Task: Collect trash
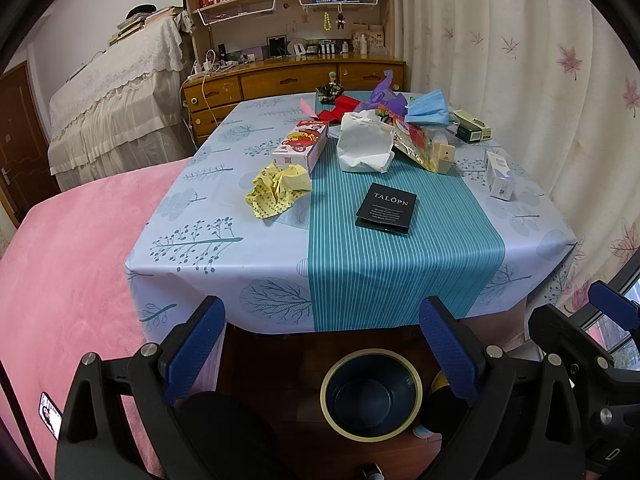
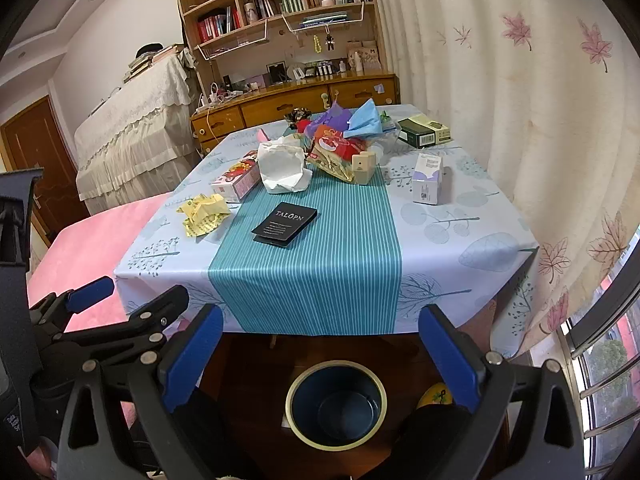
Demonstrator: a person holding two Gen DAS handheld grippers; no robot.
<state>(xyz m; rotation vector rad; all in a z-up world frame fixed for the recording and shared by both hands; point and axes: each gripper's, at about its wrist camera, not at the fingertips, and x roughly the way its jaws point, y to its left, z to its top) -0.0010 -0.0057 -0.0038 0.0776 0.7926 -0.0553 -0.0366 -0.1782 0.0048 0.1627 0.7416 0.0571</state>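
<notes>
Desk (image 1: 400, 280) under blue patterned cloth, trash scattered on top, empty bin (image 1: 371, 394) on floor below near edge, white bag (image 1: 366, 144), yellow crumpled paper (image 1: 278, 188), black card (image 1: 386, 208), left gripper (image 1: 332, 352) and right gripper (image 2: 324, 356) both with jaws wide apart, holding nothing

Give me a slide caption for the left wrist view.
Open left tool above an empty bin, facing a table strewn with crumpled yellow paper and wrappers.

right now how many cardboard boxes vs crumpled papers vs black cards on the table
cardboard boxes: 3 (cartoon box, white-purple box, dark green box)
crumpled papers: 2 (yellow paper, white paper)
black cards: 1 (TALOPN card)
total: 6
</notes>
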